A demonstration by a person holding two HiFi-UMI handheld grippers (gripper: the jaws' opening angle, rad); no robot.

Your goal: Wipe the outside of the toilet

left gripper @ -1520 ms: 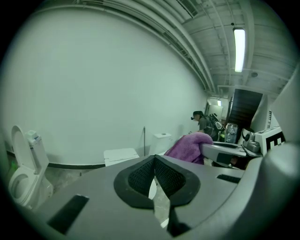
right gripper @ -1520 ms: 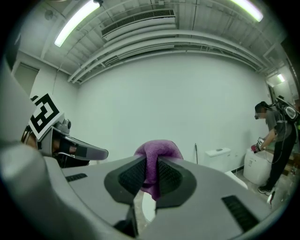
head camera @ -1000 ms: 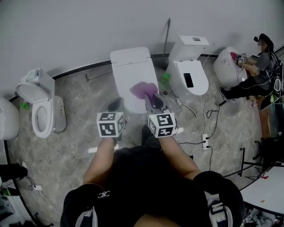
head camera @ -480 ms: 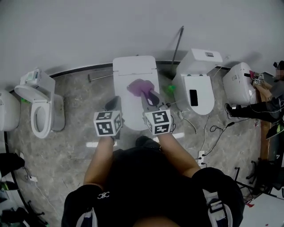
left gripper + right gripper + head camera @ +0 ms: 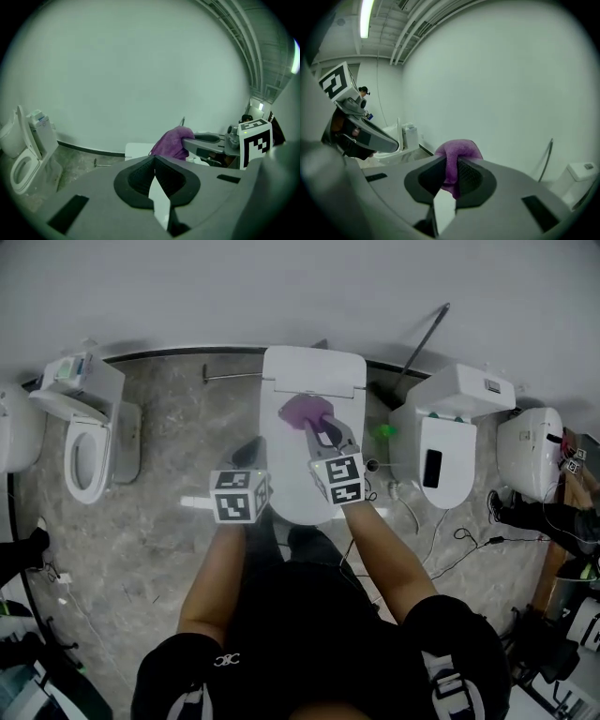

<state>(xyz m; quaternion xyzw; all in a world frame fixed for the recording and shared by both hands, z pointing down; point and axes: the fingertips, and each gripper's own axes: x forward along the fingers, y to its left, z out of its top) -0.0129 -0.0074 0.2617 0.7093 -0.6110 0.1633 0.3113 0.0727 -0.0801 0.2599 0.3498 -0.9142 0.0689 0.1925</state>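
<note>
Right gripper (image 5: 320, 430) clenched on a bunched purple terry cloth (image 5: 302, 412); the right gripper view shows the cloth pinched between the pads and bulging out past them. Cloth lies on the closed lid of the white ceramic toilet (image 5: 291, 460), toward the tank end and near the lid's midline. Left gripper (image 5: 247, 454) closed with nothing in it, pads pressed together. It hangs over the lid's left edge, apart from the cloth. Toilet tank backs right up to the pale plain wall (image 5: 187, 296). Left of the toilet there is open grey marbled floor (image 5: 178, 446), reaching to a white toilet with raised seat (image 5: 89, 451). Right side is tighter. A second closed white toilet (image 5: 450, 442) stands near, with a small green object (image 5: 382, 432) between the two and thin black cables (image 5: 441, 542) on the floor in front of it. A thin metal rod (image 5: 427, 338) leans on the wall there. Person's legs are at the toilet's front edge.
</note>
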